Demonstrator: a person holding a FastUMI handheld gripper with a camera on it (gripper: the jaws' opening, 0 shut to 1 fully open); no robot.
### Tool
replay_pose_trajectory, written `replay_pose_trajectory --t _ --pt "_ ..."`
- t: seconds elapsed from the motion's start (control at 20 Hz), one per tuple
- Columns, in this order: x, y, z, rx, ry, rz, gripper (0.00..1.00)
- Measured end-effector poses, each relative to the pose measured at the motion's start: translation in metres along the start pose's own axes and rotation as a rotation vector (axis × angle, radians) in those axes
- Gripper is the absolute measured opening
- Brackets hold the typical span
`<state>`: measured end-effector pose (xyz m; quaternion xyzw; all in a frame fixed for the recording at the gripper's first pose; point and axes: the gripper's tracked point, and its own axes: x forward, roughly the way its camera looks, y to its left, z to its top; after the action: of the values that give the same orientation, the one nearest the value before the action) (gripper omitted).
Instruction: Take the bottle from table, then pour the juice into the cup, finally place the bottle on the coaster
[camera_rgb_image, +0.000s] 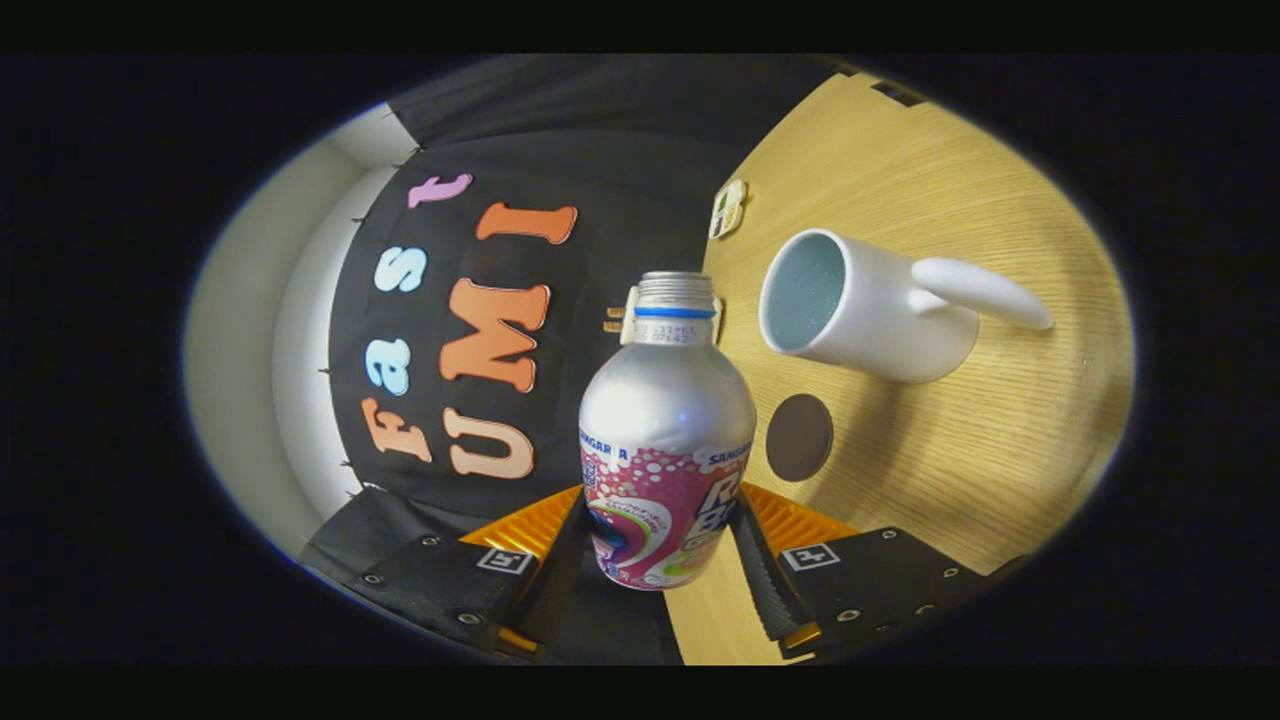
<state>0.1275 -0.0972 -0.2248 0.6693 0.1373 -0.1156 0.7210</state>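
My gripper (662, 545) is shut on a silver bottle (668, 420) with a pink label, both fingers pressing its lower body. The bottle's cap is off and its open neck points away from me. The whole view is rolled, so the wooden table (960, 180) stands like a wall beside the bottle. A white cup (868, 305) with a long handle sits on the table just beyond the bottle's neck, its mouth facing the bottle. A round dark brown coaster (799, 437) lies on the table between the cup and my fingers.
Black booth cloth hangs behind the bottle on the side away from the table. A small pale tag (727, 208) sits at the table's far edge beyond the cup.
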Motion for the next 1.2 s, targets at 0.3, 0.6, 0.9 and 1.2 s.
replay_pose_trajectory --t 0.3,0.6,0.9,1.2 --pt "0.012 0.009 -0.004 0.126 0.017 0.015 0.75" --pt "0.012 0.024 -0.007 0.25 0.025 0.051 0.75" --pt "0.012 0.035 -0.004 0.32 0.027 0.071 0.75" --pt "0.01 0.037 0.004 0.396 0.016 0.085 0.75"
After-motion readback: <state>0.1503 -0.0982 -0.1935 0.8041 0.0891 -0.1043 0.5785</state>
